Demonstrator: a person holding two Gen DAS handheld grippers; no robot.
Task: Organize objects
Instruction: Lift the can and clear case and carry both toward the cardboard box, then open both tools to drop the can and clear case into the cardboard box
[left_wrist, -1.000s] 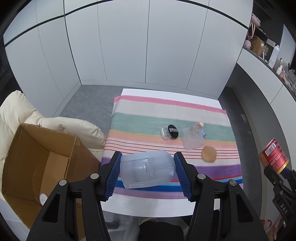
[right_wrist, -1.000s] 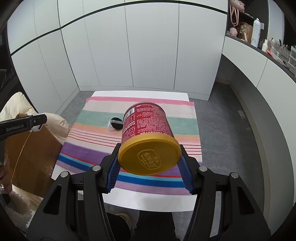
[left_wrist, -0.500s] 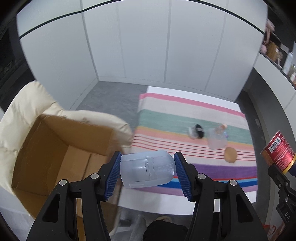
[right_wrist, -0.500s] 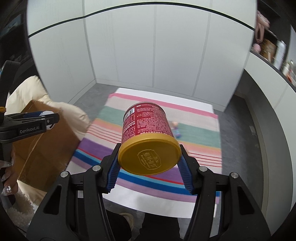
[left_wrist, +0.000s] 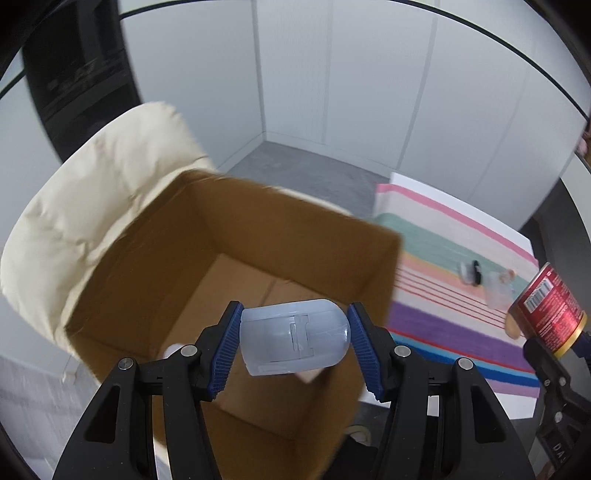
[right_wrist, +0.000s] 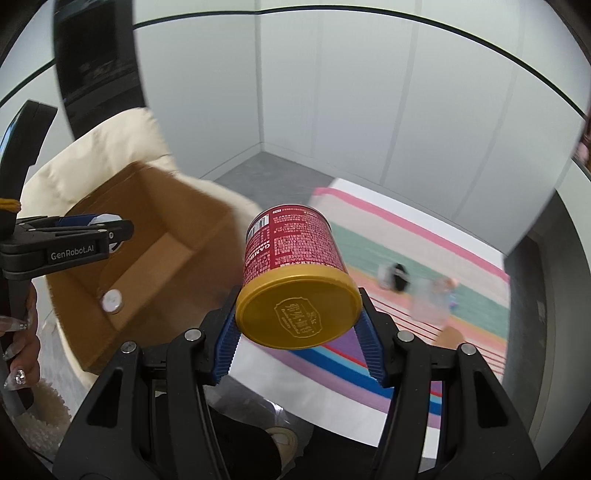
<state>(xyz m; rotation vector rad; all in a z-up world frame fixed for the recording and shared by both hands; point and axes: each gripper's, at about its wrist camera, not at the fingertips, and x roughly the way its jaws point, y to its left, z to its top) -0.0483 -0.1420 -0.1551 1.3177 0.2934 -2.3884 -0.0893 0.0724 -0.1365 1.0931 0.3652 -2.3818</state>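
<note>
Pinching a pale, see-through plastic container between its blue pads, the left gripper hangs over the open cardboard box, and the container lies sideways with both pads pressed against its ends. Through the gap below it the brown floor of the box shows, with a small white round thing lying on it (clearer from the right wrist view, near the box's near wall). The box sits against a cream padded cushion that rises behind and beside it.

The right gripper is clamped on a red can with a gold end; the can is tilted, its gold end facing the camera and its red printed side pointing away. It is held above the near edge of a striped cloth, just to the right of the box. From the left wrist view the same can appears at the right edge.

On the cloth, well apart from both grippers, lie a small black and white item, a clear bottle beside it, and a tan round piece partly hidden behind the can (all blurred, so details cannot be told). A hand with long decorated nails grips the left tool's handle at the left edge of the right wrist view.
</note>
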